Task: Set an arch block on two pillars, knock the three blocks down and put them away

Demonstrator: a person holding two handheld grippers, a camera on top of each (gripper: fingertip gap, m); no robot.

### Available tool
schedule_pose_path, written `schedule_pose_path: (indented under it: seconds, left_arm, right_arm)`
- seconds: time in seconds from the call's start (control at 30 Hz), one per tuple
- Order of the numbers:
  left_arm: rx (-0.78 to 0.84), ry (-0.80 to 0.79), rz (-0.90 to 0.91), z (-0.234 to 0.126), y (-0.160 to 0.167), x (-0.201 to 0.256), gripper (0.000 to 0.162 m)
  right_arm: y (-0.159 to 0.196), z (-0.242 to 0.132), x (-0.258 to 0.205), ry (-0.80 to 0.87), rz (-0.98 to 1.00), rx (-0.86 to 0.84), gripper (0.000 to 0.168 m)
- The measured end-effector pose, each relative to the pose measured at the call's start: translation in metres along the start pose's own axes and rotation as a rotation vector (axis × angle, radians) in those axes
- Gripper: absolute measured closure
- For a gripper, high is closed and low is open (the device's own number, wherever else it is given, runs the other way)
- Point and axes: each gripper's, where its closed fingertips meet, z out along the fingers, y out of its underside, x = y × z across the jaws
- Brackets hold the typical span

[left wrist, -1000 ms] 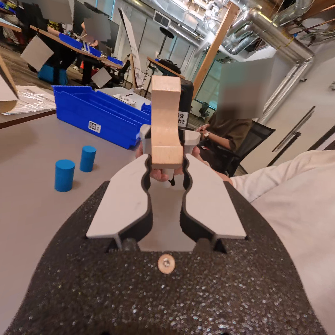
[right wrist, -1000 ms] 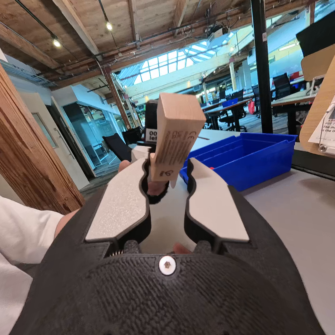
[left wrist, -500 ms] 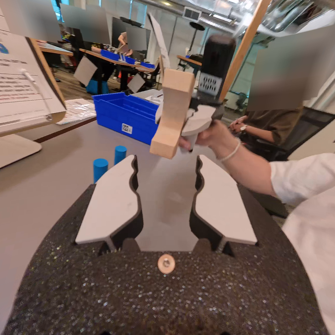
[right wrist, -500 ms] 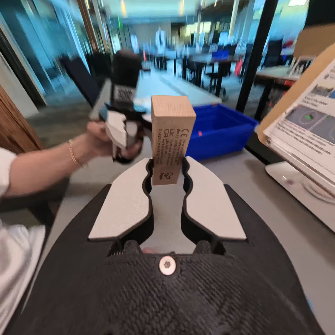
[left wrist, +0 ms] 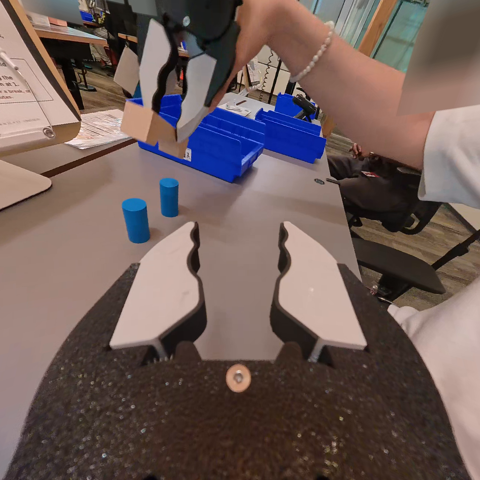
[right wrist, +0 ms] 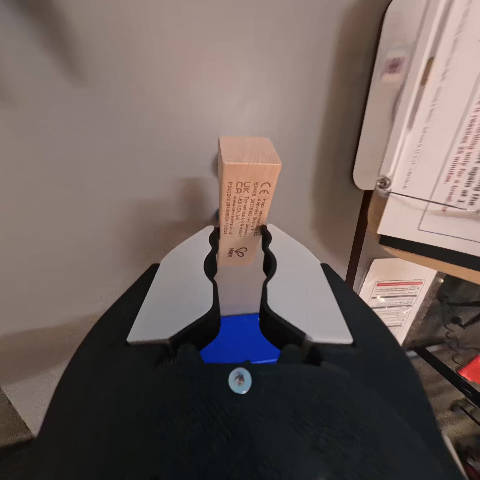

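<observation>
My right gripper [right wrist: 240, 228] is shut on a light wooden block [right wrist: 246, 197] with small print on one face. It holds the block by its lower end and points it down at the grey table [right wrist: 117, 130]. In the left wrist view the right gripper [left wrist: 166, 122] hangs high at the upper left with the wooden block [left wrist: 145, 127] in its jaws, above the table. My left gripper [left wrist: 239, 228] is open and empty, low over the table [left wrist: 233, 197]. Two upright blue cylinders [left wrist: 136, 220] [left wrist: 168, 197] stand just left of and beyond its left finger.
Blue bins [left wrist: 220, 148] [left wrist: 291, 130] stand at the far side of the table. A document stand with a page [left wrist: 26, 78] is at the left and shows in the right wrist view [right wrist: 428, 130]. A person sits past the table's right edge by a black chair [left wrist: 394, 270]. The grippers' ends are close to 20 cm from one another.
My left gripper let go of the wooden block, opened and drew back. My right gripper kept the block, carried it up and left, and tipped down toward the table.
</observation>
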Motion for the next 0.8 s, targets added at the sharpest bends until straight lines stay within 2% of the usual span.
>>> schedule_pose_path:
  seconds: [0.03,0.27,0.8]
  left_arm:
    - [-0.001,0.002,-0.003,0.001,0.002,0.001,0.104]
    - [-0.027,-0.001,-0.023,-0.002,0.014,-0.001,0.107]
    - [-0.017,0.030,-0.053,0.003,0.024,0.001,0.110]
  right_arm:
    - [0.004,0.008,0.002,-0.004,-0.017,-0.041,0.135]
    - [0.007,0.041,0.003,-0.064,-0.040,-0.117,0.136]
    - [0.012,0.056,0.008,-0.038,-0.125,-0.286,0.136]
